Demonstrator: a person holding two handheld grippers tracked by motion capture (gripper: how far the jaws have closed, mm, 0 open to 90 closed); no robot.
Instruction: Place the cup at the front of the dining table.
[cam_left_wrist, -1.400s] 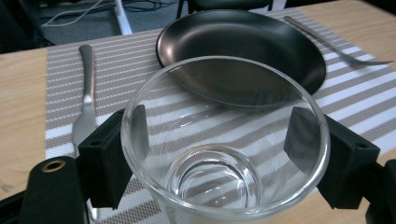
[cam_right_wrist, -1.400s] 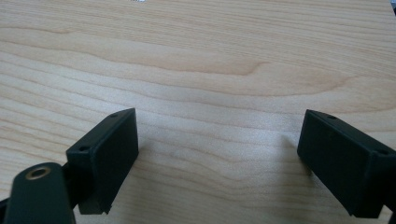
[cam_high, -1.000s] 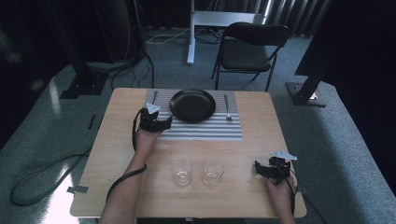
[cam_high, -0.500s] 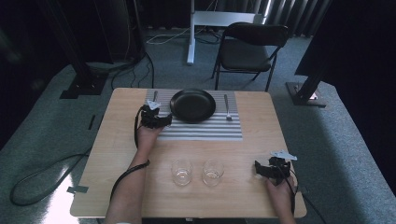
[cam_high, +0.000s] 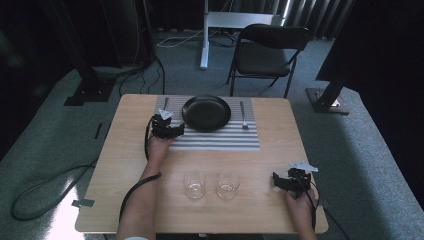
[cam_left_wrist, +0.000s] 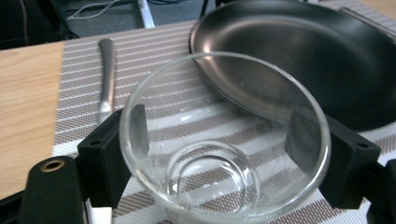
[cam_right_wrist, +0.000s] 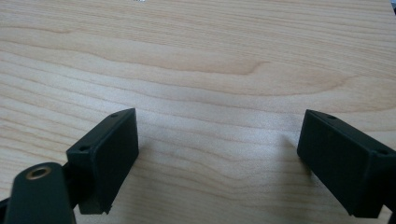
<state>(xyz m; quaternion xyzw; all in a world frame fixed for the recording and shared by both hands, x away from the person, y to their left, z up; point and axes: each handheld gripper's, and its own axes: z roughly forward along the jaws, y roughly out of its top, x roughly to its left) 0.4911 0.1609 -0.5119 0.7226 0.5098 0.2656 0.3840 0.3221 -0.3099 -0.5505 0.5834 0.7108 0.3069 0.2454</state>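
Observation:
My left gripper (cam_high: 167, 127) is over the left part of the striped placemat (cam_high: 215, 140), just left of the black plate (cam_high: 206, 112). In the left gripper view its jaws (cam_left_wrist: 219, 133) are shut on a clear empty glass (cam_left_wrist: 224, 154), one pad on each side of the wall. Whether the glass rests on the placemat (cam_left_wrist: 163, 60) I cannot tell. The plate (cam_left_wrist: 299, 60) lies right behind it and a knife (cam_left_wrist: 107, 70) lies to its left. My right gripper (cam_high: 290, 181) rests near the table's front right corner, open (cam_right_wrist: 215, 154) over bare wood with nothing between its jaws.
Two more clear glasses (cam_high: 194, 184) (cam_high: 228, 185) stand side by side in the front middle of the wooden table (cam_high: 125, 165). A fork (cam_high: 243, 116) lies right of the plate, a knife (cam_high: 165, 104) left of it. A folding chair (cam_high: 267, 52) stands beyond the far edge.
The left forearm has shifted slightly; the left gripper stays by the plate with the glass in it. The right gripper has not moved.

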